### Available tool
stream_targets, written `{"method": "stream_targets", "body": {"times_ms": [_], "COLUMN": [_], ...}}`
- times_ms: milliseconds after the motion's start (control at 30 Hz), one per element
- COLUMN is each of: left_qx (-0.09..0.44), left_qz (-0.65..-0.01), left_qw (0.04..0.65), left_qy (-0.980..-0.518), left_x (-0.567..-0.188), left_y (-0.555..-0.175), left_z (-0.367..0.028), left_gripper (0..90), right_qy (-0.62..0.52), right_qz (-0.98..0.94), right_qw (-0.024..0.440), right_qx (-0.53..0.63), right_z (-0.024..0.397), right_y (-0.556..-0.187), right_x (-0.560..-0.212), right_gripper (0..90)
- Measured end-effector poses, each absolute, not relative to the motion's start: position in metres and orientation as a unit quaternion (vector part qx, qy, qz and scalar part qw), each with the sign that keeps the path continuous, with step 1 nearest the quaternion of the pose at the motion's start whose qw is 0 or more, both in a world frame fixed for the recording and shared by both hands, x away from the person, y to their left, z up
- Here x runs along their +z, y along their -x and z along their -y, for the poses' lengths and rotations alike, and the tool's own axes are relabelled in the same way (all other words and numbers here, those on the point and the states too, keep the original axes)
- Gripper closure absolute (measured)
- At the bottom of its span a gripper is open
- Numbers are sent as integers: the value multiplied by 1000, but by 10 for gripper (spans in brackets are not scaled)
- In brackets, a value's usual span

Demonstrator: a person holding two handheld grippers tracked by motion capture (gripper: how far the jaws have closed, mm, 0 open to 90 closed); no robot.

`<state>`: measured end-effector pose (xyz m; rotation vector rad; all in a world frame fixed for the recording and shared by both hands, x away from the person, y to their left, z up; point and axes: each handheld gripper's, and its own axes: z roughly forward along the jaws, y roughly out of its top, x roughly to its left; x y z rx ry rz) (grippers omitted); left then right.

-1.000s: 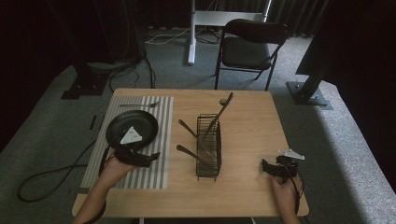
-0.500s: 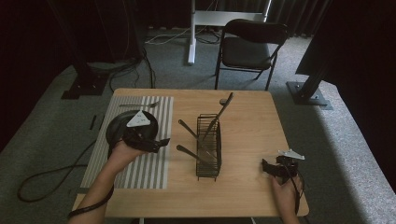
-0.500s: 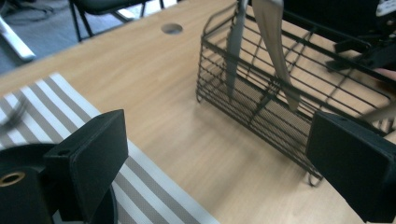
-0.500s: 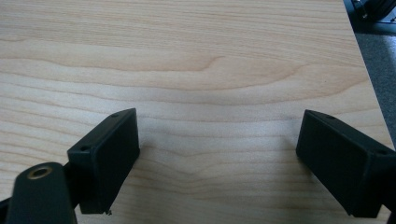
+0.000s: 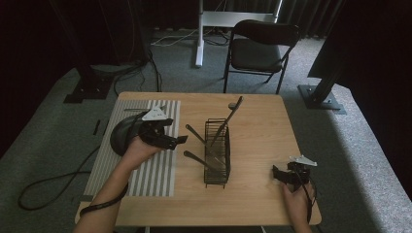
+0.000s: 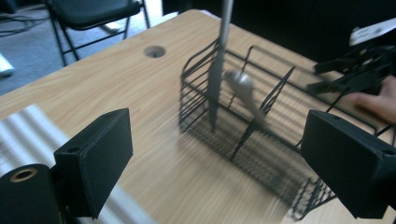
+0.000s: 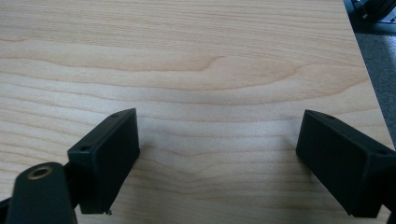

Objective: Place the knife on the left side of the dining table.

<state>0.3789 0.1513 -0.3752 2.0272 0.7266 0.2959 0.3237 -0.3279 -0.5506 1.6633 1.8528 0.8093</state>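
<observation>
Your left gripper (image 5: pixel 180 140) hangs above the striped mat (image 5: pixel 145 165), pointing toward the black wire rack (image 5: pixel 217 153). Its jaws stand wide apart with nothing between them, though they have just been closing a little. The rack sits mid-worktop (image 5: pixel 257 121), holding a long grey utensil (image 6: pixel 219 60) upright and a spoon (image 6: pixel 243 91) leaning. Your right gripper (image 5: pixel 278 174) rests low near the worktop's right front corner, jaws spread, bare wood between them.
</observation>
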Motion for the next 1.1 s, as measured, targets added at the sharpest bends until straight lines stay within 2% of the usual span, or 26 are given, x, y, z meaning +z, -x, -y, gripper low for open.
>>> {"method": "stream_targets", "body": {"times_ms": [133,233,267,333,367,400,467,667,800,933,1100], "left_qx": [114,113,113,106,104,101,98,78,73,69,72], "left_qz": [-304,-307,-308,-307,-306,-306,-312,-318,-316,-310,-304], "left_qw": [463,470,471,474,473,475,475,489,490,492,486], "left_qy": [-825,-820,-819,-819,-819,-819,-817,-808,-809,-811,-816], "left_x": [-376,-376,-376,-376,-376,-377,-378,-382,-382,-381,-376], "left_y": [-383,-384,-385,-386,-386,-387,-388,-389,-389,-388,-385], "left_z": [-144,-143,-143,-143,-143,-142,-142,-143,-142,-140,-137], "left_gripper": [151,256,256,349,349,441,484,588,625,720,760], "right_qy": [-614,-614,-614,-614,-614,-614,-614,-614,-613,-614,-614], "right_qz": [-683,-683,-683,-683,-683,-683,-684,-684,-684,-683,-684], "right_qw": [259,259,259,259,259,259,259,259,259,258,259], "right_qx": [299,299,299,299,299,299,299,298,298,299,299], "right_z": [328,328,328,328,328,328,328,328,328,328,328], "right_y": [-324,-324,-324,-324,-324,-324,-324,-324,-324,-324,-324], "right_x": [-551,-551,-551,-551,-551,-551,-551,-551,-551,-551,-551], "right_gripper": [124,124,124,124,124,124,124,125,125,125,125]}}
